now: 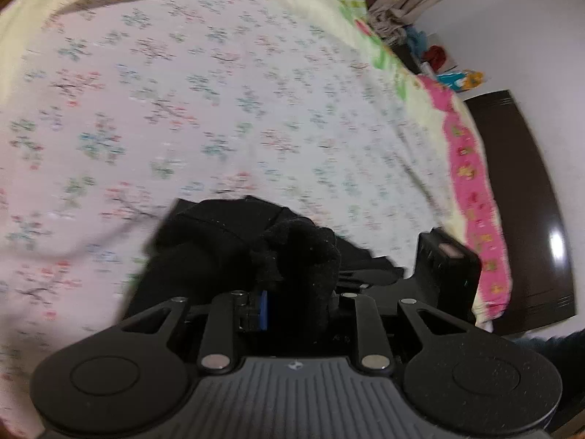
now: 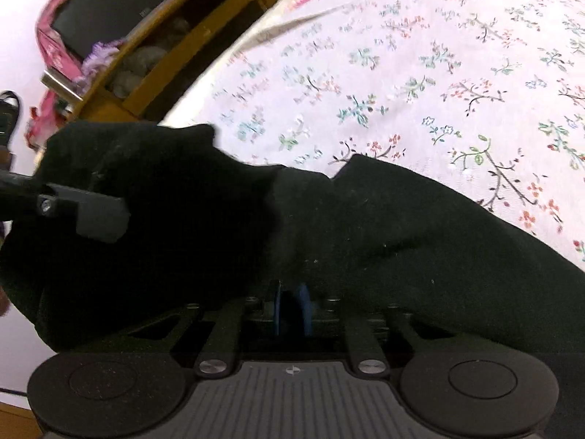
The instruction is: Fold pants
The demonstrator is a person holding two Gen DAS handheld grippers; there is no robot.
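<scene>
The black pants (image 1: pixel 234 241) hang bunched over a floral bedsheet (image 1: pixel 204 109). My left gripper (image 1: pixel 292 292) is shut on a fold of the black cloth, which covers its fingertips. In the right wrist view the pants (image 2: pixel 402 241) spread wide across the lower frame above the bedsheet (image 2: pixel 420 84). My right gripper (image 2: pixel 292 311) is shut on the pants, with its blue pads close together and cloth draped over them. The left gripper's finger (image 2: pixel 91 216) reaches in from the left edge onto the same cloth. The right gripper's body (image 1: pixel 446 256) shows at right in the left wrist view.
The bed has a pink and yellow border (image 1: pixel 471 183). A dark wooden board (image 1: pixel 530 201) stands beyond its right edge, with clutter (image 1: pixel 435 55) by the wall. In the right wrist view a wooden shelf unit (image 2: pixel 164 44) with a dark screen (image 2: pixel 106 3) stands beside the bed.
</scene>
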